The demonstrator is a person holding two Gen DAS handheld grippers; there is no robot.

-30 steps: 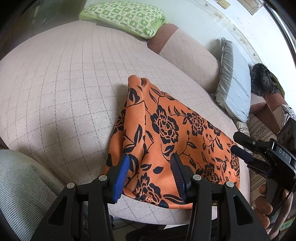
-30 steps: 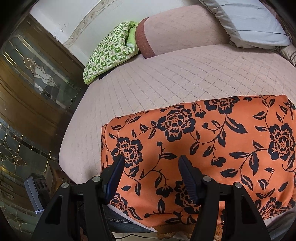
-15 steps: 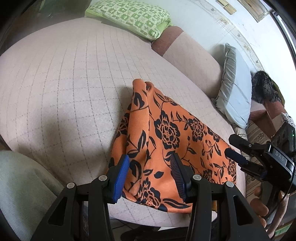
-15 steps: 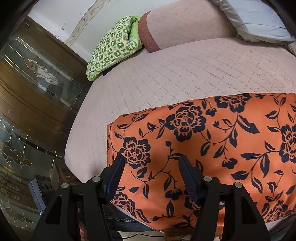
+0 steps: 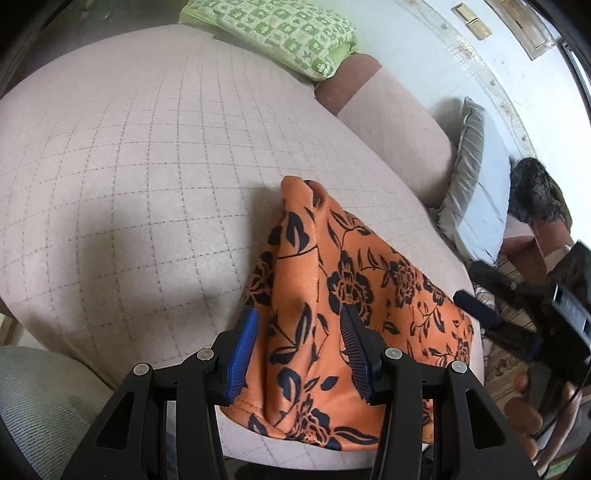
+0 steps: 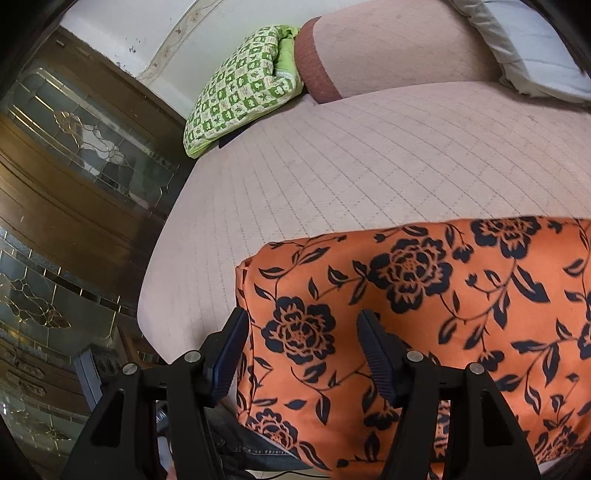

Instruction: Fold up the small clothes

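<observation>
Both grippers have shifted sideways since the earlier frames: in the left wrist view the cloth now sits further right and lower, and in the right wrist view its left edge has slid toward the middle. This orange cloth with black flowers lies on the bed at its near edge, hanging a little over that edge. Its far left corner stands up in a small peak, with a soft fold running down from it.

Over the cloth's near left part hangs the left gripper, its blue pads spread with the fold showing between them; neither pad presses on the fabric, so it is released. Likewise the right gripper stands unclenched above the cloth's left end, holding nothing, one finger past the cloth's edge and the other over the print.

At the bed's far edge lie a green pillow toward the left corner and a grey pillow further right.
</observation>
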